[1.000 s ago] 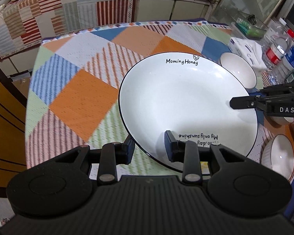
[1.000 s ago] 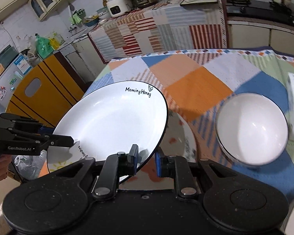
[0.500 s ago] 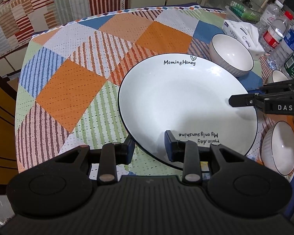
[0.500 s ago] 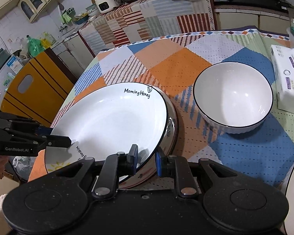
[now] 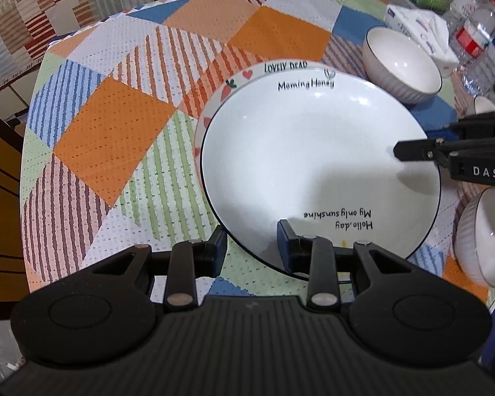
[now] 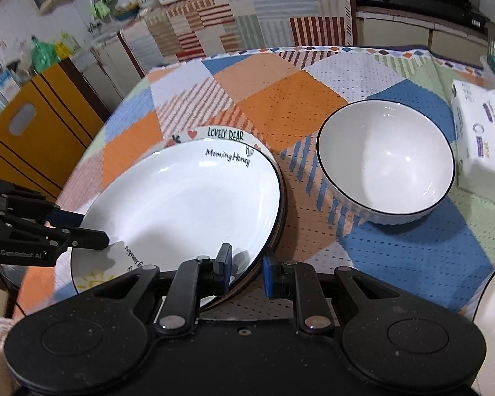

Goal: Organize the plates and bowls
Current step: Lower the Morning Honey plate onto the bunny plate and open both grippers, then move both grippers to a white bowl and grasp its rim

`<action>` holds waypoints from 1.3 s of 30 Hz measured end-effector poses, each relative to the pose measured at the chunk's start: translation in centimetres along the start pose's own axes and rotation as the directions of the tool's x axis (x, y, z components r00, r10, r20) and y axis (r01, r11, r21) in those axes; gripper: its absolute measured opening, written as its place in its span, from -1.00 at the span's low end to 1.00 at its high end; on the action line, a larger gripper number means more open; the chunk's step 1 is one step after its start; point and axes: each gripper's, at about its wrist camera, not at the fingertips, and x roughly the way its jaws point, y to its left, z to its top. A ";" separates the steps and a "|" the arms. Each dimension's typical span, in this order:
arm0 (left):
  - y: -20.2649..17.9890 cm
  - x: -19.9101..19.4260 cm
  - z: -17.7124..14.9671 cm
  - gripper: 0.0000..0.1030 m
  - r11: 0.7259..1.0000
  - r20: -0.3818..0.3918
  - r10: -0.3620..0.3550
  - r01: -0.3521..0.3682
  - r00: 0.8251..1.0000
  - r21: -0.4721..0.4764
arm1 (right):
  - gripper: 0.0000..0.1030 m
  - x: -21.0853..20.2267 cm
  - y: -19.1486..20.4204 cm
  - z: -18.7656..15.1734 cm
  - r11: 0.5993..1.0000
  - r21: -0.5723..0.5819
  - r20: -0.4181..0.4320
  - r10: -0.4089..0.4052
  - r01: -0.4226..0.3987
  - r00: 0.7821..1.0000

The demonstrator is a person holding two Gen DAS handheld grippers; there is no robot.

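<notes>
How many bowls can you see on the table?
3, perhaps more hidden. One big bowl sits beside the stacked plates, one ribbed bowl at the left view's right edge, and a small one near the bottles.

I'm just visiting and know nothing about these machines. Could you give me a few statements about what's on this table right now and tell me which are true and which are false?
1. The white plate sits over a plate lettered LOVELY BEAR. True.
2. Only the left tongs reach the white plate. False: the right tongs straddle its rim too, on the opposite side.
3. A white bowl with a dark rim stands apart from the plates. True.
4. The bowl is full of soup. False: it is empty.
5. A tissue pack lies beyond the bowl. True.
6. The tablecloth is plain white. False: it is a patchwork of orange, blue, green and striped squares.
</notes>
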 end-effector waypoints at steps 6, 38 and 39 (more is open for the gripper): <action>-0.2 0.1 0.0 -0.41 1.000 -0.007 0.014 -0.014 1.000 -0.001 | -0.49 0.4 1.5 0.0 0.994 -0.057 -0.017 -0.098 0.097 0.995; -4.5 -6.9 -3.5 -0.40 0.985 0.073 0.027 -0.014 0.997 -0.171 | -0.18 -6.1 5.0 -2.0 0.944 -0.220 0.228 -0.197 0.248 0.953; -4.8 -7.5 -3.7 -0.40 0.984 0.079 0.026 -0.011 0.997 -0.176 | -0.15 -7.1 4.8 -2.5 0.949 -0.215 0.238 -0.180 0.233 0.954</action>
